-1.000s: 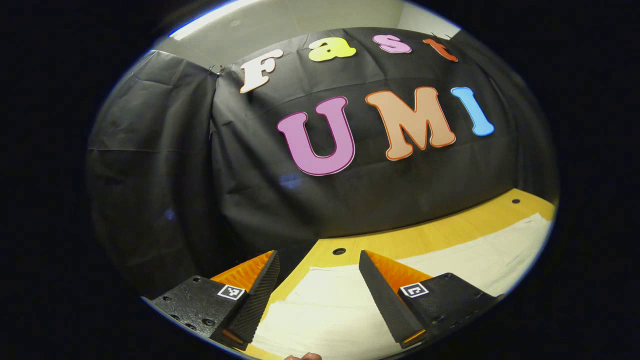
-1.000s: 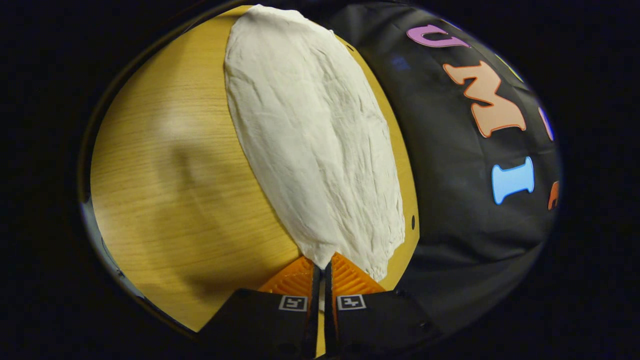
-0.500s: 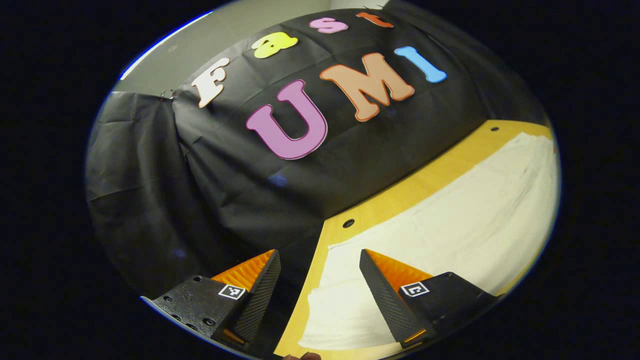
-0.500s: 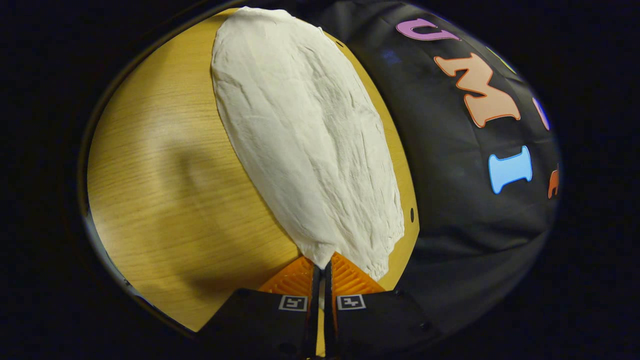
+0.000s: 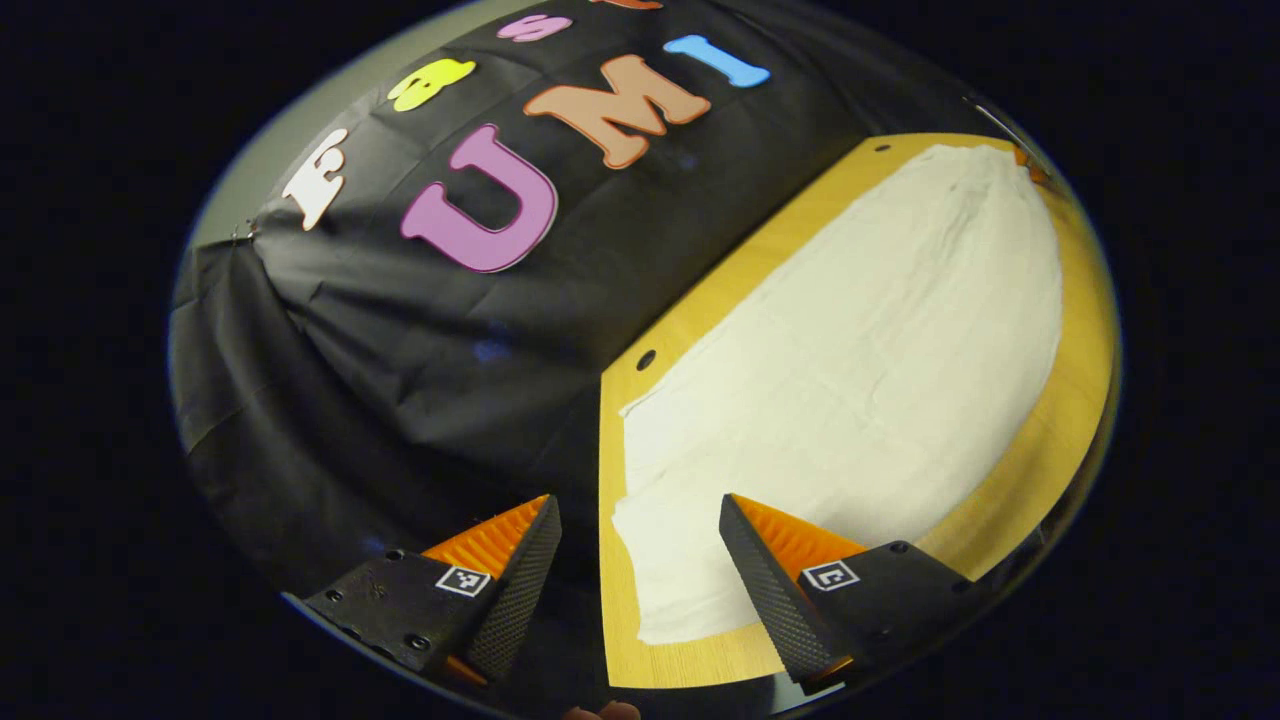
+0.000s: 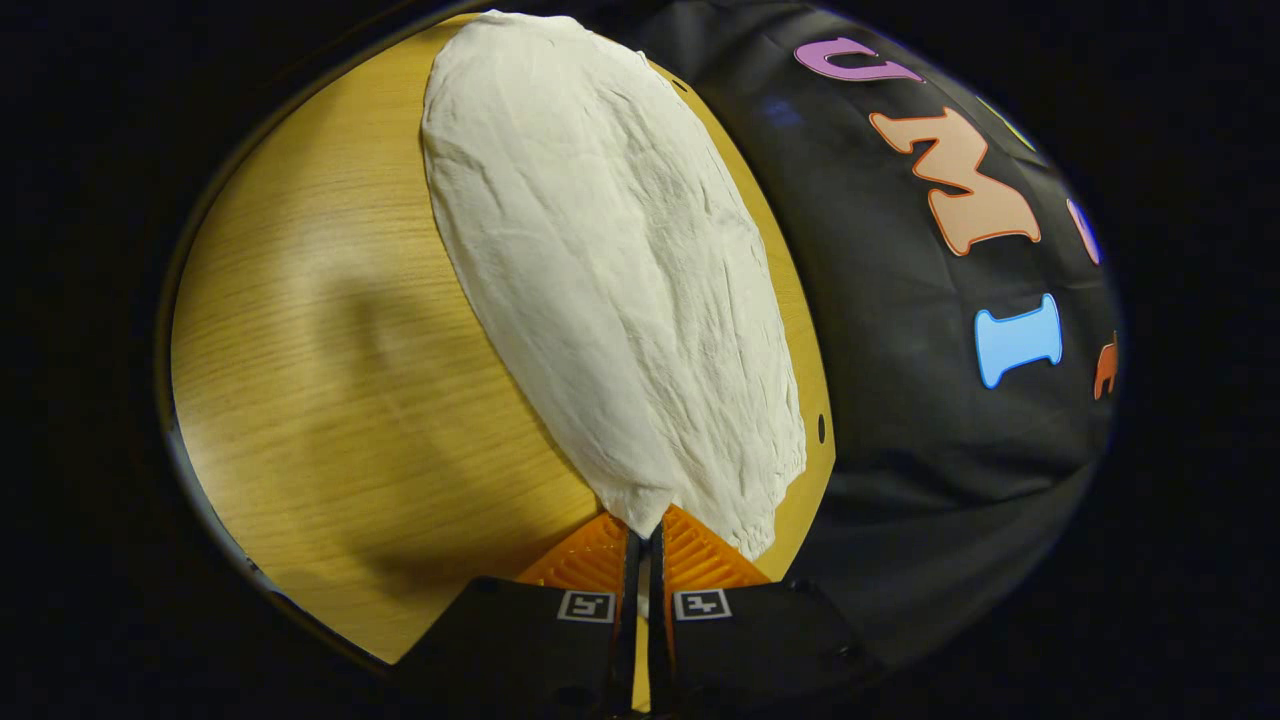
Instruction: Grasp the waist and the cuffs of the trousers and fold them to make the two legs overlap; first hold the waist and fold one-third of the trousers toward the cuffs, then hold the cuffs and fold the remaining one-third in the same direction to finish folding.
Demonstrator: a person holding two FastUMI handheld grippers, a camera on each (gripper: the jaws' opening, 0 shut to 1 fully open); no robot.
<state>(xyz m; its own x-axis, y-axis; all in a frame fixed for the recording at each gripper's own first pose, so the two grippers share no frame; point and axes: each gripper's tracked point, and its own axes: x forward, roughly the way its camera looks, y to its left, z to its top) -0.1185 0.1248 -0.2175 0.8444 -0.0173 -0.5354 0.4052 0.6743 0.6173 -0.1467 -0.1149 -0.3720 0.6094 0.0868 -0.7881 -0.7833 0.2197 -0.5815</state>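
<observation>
Cream-white trousers (image 6: 610,270) lie flat along the far side of a wooden table (image 6: 330,380), legs overlapped in one long strip. My right gripper (image 6: 640,535) is shut on the near corner of one end of the trousers. In the left gripper view the same trousers (image 5: 850,370) stretch away to the upper right. My left gripper (image 5: 640,520) hangs open above the table's end edge, its right finger over the near end of the cloth, nothing between its fingers. At the strip's far end a small part of the right gripper (image 5: 1030,165) shows.
The booth's black cloth wall (image 6: 930,350) hangs right behind the table's far edge. Small holes (image 5: 646,359) sit in the tabletop near that edge. Bare wood lies on the near side of the trousers (image 6: 330,300).
My left gripper has swung and tilted, so more of the table and trousers has come into its view; it stays open. The right gripper has barely moved and keeps its hold.
</observation>
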